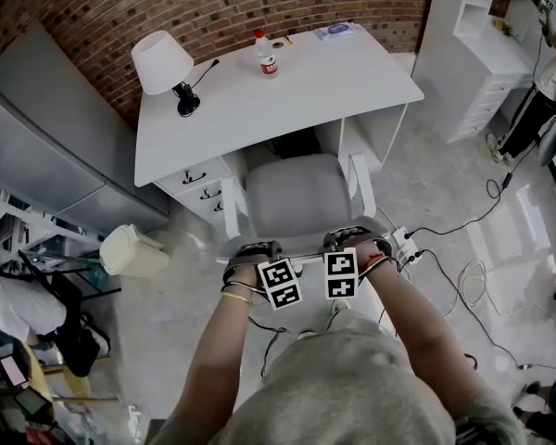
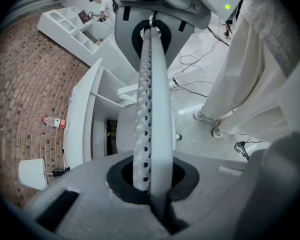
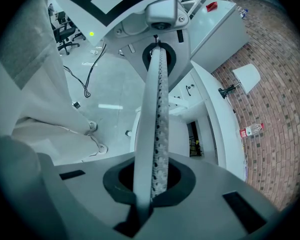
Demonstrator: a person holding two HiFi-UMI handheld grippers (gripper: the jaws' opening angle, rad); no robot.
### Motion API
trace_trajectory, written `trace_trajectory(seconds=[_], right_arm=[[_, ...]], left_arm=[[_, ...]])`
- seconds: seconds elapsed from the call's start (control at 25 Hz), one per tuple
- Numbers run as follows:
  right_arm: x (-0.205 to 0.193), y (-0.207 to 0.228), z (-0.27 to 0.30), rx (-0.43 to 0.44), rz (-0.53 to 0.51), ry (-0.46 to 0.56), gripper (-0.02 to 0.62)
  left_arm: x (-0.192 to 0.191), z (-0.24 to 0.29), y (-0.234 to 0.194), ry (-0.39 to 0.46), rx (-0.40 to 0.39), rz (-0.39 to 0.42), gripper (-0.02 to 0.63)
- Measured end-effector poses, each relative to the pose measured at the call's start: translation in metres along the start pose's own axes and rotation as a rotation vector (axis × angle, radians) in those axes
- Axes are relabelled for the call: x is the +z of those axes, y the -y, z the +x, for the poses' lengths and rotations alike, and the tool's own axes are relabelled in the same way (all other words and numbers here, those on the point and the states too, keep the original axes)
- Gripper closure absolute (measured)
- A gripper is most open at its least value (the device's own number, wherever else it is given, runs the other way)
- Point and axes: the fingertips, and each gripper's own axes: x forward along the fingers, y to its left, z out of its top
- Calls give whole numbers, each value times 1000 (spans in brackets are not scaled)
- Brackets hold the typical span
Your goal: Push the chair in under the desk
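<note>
1. Left gripper (image 2: 150, 39) and right gripper (image 3: 159, 54): jaws pressed flat together, nothing between them; both sit at the backrest top of the grey chair (image 1: 295, 197).
2. Chair seat front reaches the near edge of the white desk (image 1: 334, 77).
3. Desk top, far side: lamp (image 1: 160, 61), bottle (image 1: 267, 54).

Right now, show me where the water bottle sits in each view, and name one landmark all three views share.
Head view: bottle, top centre, upright on the desk's far side, right of the lamp.
Left gripper view: bottle, left edge, seen sideways, above the lamp.
Right gripper view: bottle, right side, seen sideways, below the lamp.
Shared landmark: the white lamp on the desk.
</note>
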Motion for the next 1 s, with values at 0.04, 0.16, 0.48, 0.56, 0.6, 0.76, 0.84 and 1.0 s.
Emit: trace_trajectory(seconds=[0.04,0.16,0.48,0.56,0.6,0.76,0.84,1.0], right_arm=[[0,1,0,1,-3,2,584],[-3,5,0,3,-7,7,584],[-11,14,5,3,-26,13,584],[-13,16,6,3,-33,15,584],[-13,17,6,2,-37,16,584],[-16,21,7,2,-44,19,584],[-17,23,8,3,-48,19,584],[-19,27,9,1,-58,23,584]], left_arm=[[0,0,-1,-1,1,-2,592],[3,1,-5,-3,2,-8,592],[7,7,-13,-13,7,-27,592],[9,8,-15,-15,8,-30,593],[9,8,-15,-17,9,-33,592],[11,10,-19,-21,12,-41,594],[10,10,-20,-23,13,-44,594],[12,11,-24,-26,18,-50,594]])
